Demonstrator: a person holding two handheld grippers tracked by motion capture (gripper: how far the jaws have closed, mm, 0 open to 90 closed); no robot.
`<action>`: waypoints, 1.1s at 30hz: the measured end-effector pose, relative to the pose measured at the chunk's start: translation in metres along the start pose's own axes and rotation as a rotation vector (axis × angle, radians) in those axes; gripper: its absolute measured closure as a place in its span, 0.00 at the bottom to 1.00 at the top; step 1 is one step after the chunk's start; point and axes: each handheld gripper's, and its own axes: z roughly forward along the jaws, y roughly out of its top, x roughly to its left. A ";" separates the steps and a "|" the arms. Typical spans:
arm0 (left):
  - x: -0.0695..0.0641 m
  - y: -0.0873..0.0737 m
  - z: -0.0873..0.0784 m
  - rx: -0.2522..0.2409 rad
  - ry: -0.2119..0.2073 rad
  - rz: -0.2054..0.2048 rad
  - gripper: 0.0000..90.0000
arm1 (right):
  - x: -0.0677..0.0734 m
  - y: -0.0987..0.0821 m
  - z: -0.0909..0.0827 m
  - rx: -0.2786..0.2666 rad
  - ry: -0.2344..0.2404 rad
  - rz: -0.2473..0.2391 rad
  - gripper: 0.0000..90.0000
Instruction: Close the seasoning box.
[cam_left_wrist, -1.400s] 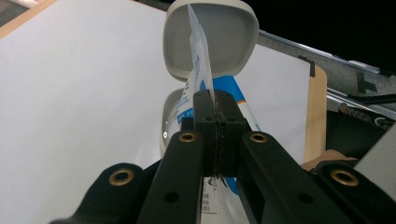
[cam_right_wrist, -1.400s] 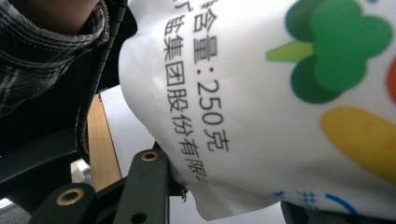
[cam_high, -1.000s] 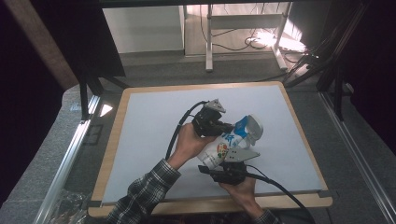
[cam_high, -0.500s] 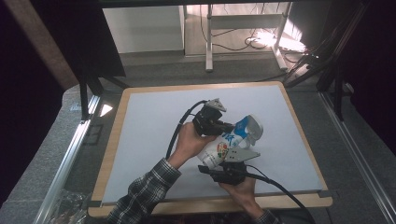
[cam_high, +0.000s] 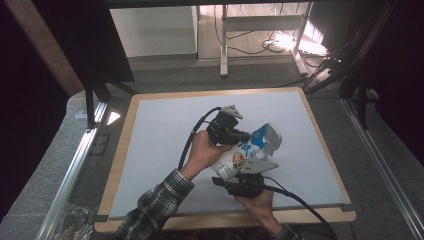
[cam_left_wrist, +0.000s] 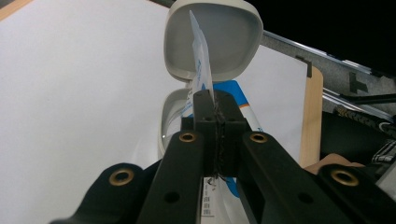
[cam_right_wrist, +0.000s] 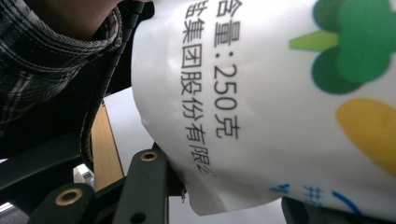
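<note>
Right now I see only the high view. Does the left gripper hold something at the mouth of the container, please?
Observer: Yes. In the left gripper view, the left gripper is shut on a thin white-and-blue film that stands up from the mouth of the container.
Operator: How does the other hand grip?
Observer: In the right gripper view, the right gripper has its fingers on either side of the container's body, low on the printed label, beside a picture of broccoli.
</note>
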 end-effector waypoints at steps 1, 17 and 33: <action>0.000 0.000 0.000 -0.001 0.002 0.001 0.99 | 0.000 0.000 0.000 0.000 -0.001 0.000 0.70; -0.001 0.003 0.000 0.010 0.006 0.006 0.99 | 0.002 0.001 -0.001 -0.001 0.000 0.015 0.70; -0.001 0.003 0.001 0.007 0.005 0.005 0.99 | 0.003 0.001 -0.001 -0.005 -0.010 0.012 0.71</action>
